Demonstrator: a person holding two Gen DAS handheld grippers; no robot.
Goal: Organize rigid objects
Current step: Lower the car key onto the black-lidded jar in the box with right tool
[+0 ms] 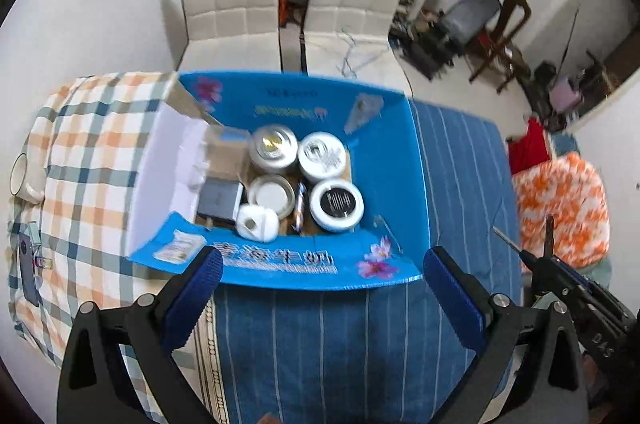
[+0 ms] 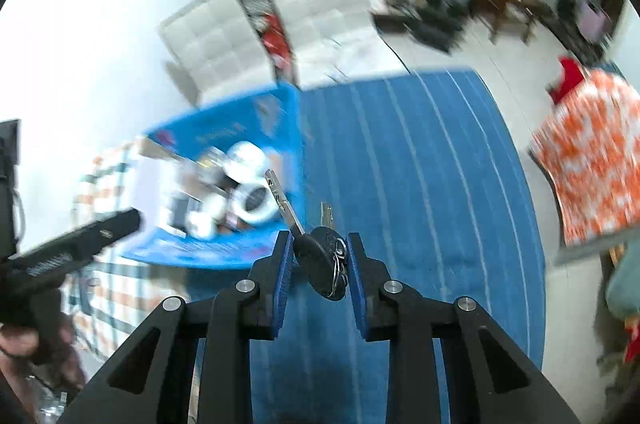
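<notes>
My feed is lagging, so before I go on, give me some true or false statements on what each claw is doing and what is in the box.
1. The right claw grips a bunch of keys. True.
2. The left claw holds a tin. False: it is open and holds nothing.
3. The blue box holds several round tins. True.
4. The box is shut. False: its flaps are open.
5. The keys lie inside the box. False: they are held outside it, above the blue striped cloth.

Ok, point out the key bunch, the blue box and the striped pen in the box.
key bunch (image 2: 325,258): right wrist view, on the black key head between the pads.
blue box (image 1: 392,175): left wrist view, on its inner right wall.
striped pen (image 1: 299,205): left wrist view, mid-barrel.
</notes>
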